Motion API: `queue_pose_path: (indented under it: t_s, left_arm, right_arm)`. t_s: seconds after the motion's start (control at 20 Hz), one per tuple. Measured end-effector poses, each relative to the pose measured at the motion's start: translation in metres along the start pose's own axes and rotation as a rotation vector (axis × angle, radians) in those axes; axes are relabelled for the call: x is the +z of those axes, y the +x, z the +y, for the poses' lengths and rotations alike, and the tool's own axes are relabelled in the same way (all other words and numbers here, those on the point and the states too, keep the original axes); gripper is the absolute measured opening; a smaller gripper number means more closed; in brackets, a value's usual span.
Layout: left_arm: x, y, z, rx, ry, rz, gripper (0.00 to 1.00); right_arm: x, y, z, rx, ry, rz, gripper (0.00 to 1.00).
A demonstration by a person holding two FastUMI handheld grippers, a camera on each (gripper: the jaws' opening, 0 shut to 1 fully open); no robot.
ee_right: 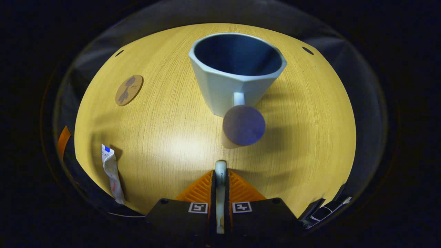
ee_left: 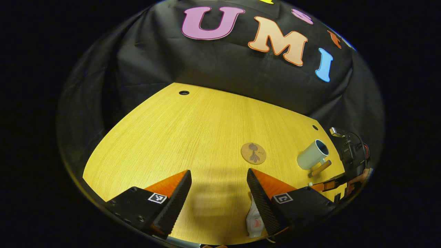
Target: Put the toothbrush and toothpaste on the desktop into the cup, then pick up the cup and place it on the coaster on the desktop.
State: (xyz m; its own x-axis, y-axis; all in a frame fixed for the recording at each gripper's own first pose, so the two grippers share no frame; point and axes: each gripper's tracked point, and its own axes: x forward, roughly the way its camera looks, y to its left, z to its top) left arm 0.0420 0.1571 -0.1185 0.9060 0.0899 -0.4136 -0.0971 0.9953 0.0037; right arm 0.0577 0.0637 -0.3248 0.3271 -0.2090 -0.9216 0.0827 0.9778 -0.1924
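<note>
Fingers of the right gripper (ee_right: pixel 220 175) pinch the toothbrush (ee_right: pixel 220 193), long axis running forward toward the cup (ee_right: pixel 237 69) standing on the bench (ee_right: pixel 165 137). Left gripper (ee_left: pixel 217 184) fingers gape wide; toothpaste (ee_left: pixel 255 218) lies beneath, near the coaster (ee_left: pixel 253 153).

Desktop (ee_right: pixel 165 144): light wood grain, smooth, slight sheen under the lamp. Cup (ee_right: pixel 227 79): glazed ceramic look, faceted, matt-smooth outside, darker glossy inside; its handle (ee_right: pixel 244 124) looks like plain wood, flat round end. Left of the cup, the coaster (ee_right: pixel 129 90): cork-like, matt, printed. Toothpaste (ee_right: pixel 112 172), nearer than the coaster: crinkled soft plastic tube, shiny. Toothbrush (ee_right: pixel 220 186): smooth pale plastic. Booth wall (ee_left: pixel 206 65) behind the cup: matt creased cloth.
</note>
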Motion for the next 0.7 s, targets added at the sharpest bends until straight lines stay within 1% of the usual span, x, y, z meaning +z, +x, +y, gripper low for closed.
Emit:
queue_pose_path:
  t_s: [0.05, 0.15, 0.2, 0.4, 0.5, 0.55, 0.7]
  left_arm:
    - [0.001, 0.001, -0.003, -0.009, 0.004, 0.000, 0.95]
    - [0.002, 0.003, -0.010, -0.023, 0.020, -0.002, 0.96]
    - [0.002, 0.004, -0.014, -0.031, 0.027, -0.004, 0.95]
    - [-0.006, 0.000, -0.033, -0.064, 0.022, 0.006, 0.96]
    - [-0.012, -0.002, -0.039, -0.066, 0.020, 0.016, 0.95]
    - [-0.014, -0.003, -0.038, -0.063, 0.020, 0.021, 0.95]
    - [-0.020, -0.008, -0.039, -0.044, 0.011, 0.028, 0.95]
  right_arm:
    - [-0.001, -0.001, 0.001, 0.007, 0.005, -0.008, 0.12]
    - [-0.001, 0.001, 0.001, 0.026, 0.009, -0.040, 0.09]
    - [0.000, 0.000, 0.000, 0.032, 0.014, -0.054, 0.10]
    - [0.000, 0.000, 0.001, 0.052, 0.024, -0.099, 0.08]
    - [0.002, -0.007, -0.001, 0.065, 0.029, -0.131, 0.08]
    - [0.001, -0.002, 0.000, 0.075, 0.040, -0.143, 0.07]
    - [0.000, -0.004, 0.001, 0.122, 0.085, -0.137, 0.06]
